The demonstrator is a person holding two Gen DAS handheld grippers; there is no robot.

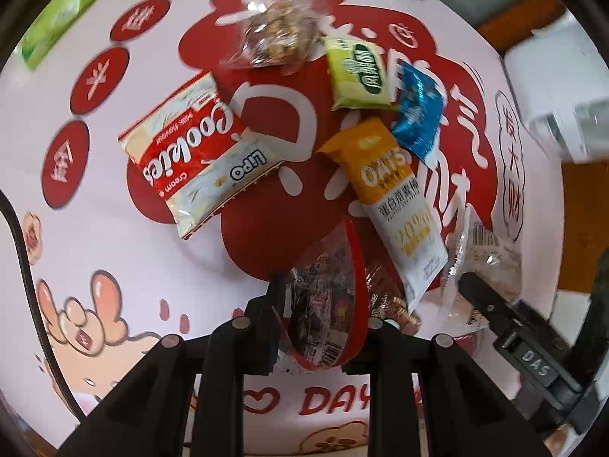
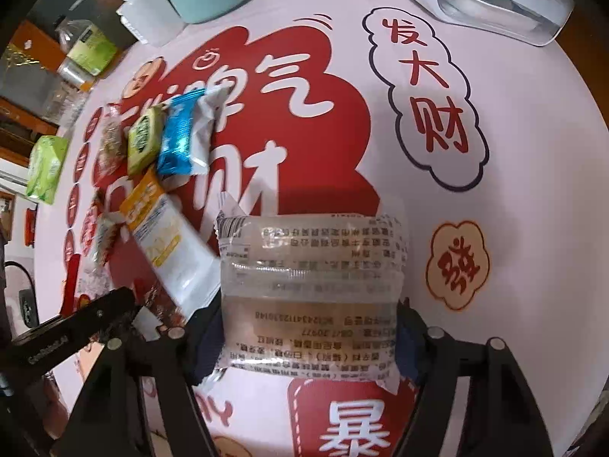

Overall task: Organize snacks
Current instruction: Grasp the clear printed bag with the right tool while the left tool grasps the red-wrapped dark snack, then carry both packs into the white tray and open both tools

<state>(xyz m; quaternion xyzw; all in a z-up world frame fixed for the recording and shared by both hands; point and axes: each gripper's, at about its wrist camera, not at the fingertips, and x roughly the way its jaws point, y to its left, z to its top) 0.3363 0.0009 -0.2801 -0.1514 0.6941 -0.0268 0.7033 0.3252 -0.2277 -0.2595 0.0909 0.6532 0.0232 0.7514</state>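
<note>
Snacks lie clustered mid-tablecloth: cookies packet, oat bar, blue packet, green packet, clear nut bag, blurred. Left gripper jaws clamp a red-edged packet; its print is unreadable. Right gripper jaws clamp a translucent pastry pack, whose lower edge is hidden by the fingers.

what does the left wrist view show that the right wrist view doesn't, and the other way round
Left wrist only: the LiPO cookies pack, lying flat, and the red packet in the left tool.
Right wrist only: the squeeze bottle, and the clear packet's printed back between the right tool's fingers.
Both: the oats bar, blue packet, green packet, nut bag and white appliance.
</note>
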